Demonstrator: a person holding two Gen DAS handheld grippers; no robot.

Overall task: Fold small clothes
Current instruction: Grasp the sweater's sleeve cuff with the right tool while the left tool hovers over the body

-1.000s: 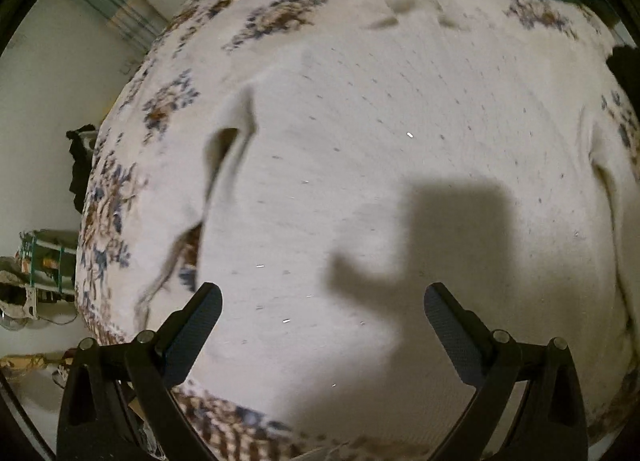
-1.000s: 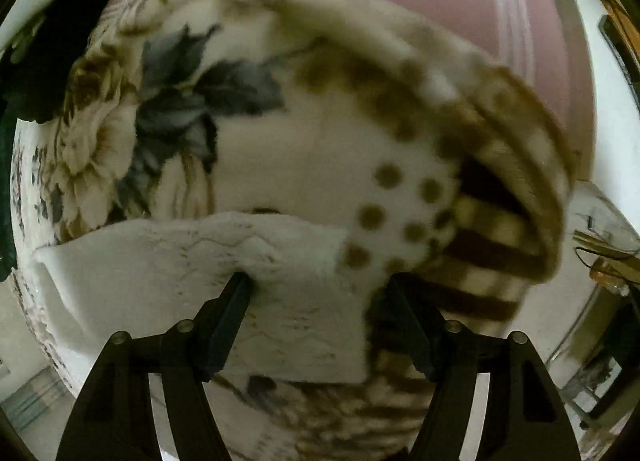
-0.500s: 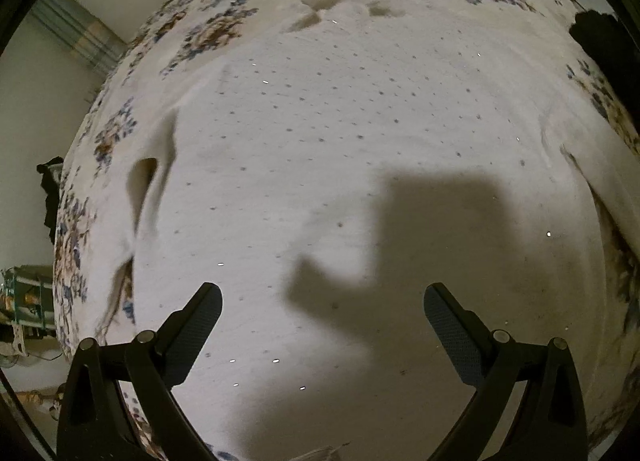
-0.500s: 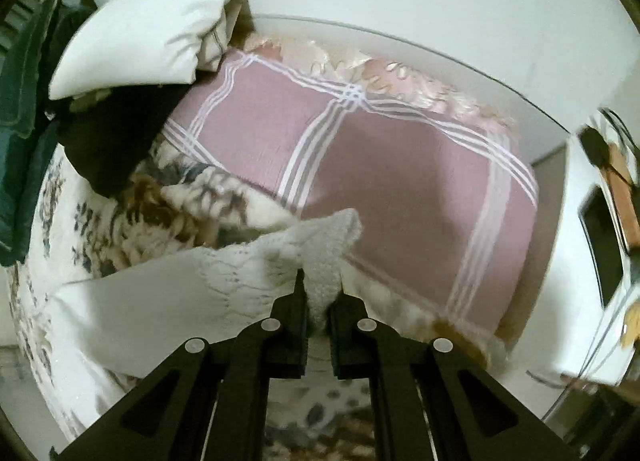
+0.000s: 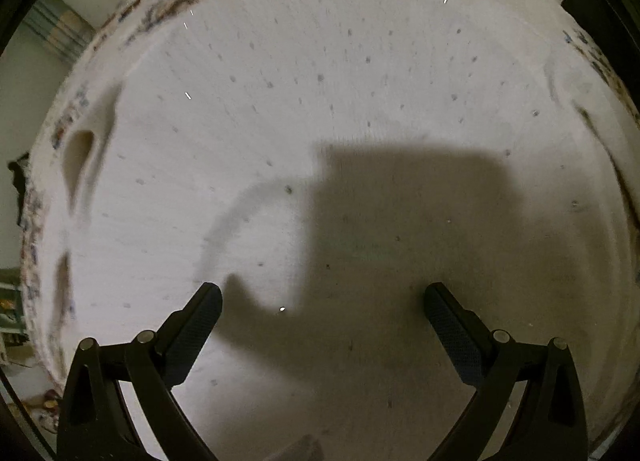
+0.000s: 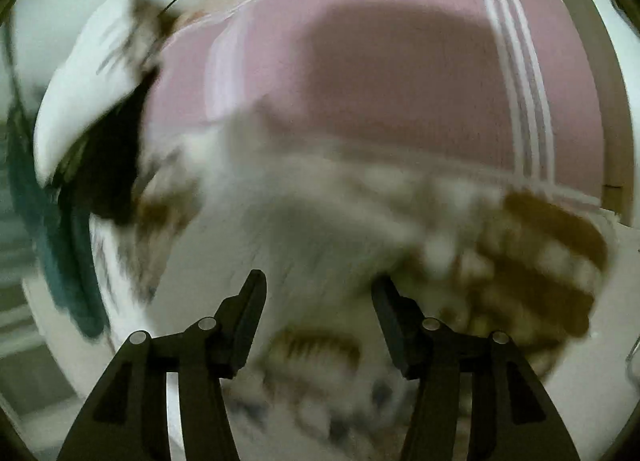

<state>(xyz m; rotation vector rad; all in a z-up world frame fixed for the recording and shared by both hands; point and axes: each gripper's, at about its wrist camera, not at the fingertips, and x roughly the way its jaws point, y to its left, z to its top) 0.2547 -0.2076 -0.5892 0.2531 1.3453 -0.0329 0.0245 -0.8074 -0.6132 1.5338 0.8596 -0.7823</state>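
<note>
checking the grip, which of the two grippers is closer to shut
Neither is shut. The right gripper has the narrower gap, over blurred white cloth. The left gripper is spread wider above the white garment.

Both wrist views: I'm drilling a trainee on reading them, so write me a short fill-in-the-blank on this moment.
1. The left gripper hovers, jaws ____, over the white garment.
2. The right gripper holds ____.
3. Behind the blurred garment in the right view lies a ____ sheet with white stripes.

Missing words: open; nothing; pink
</note>
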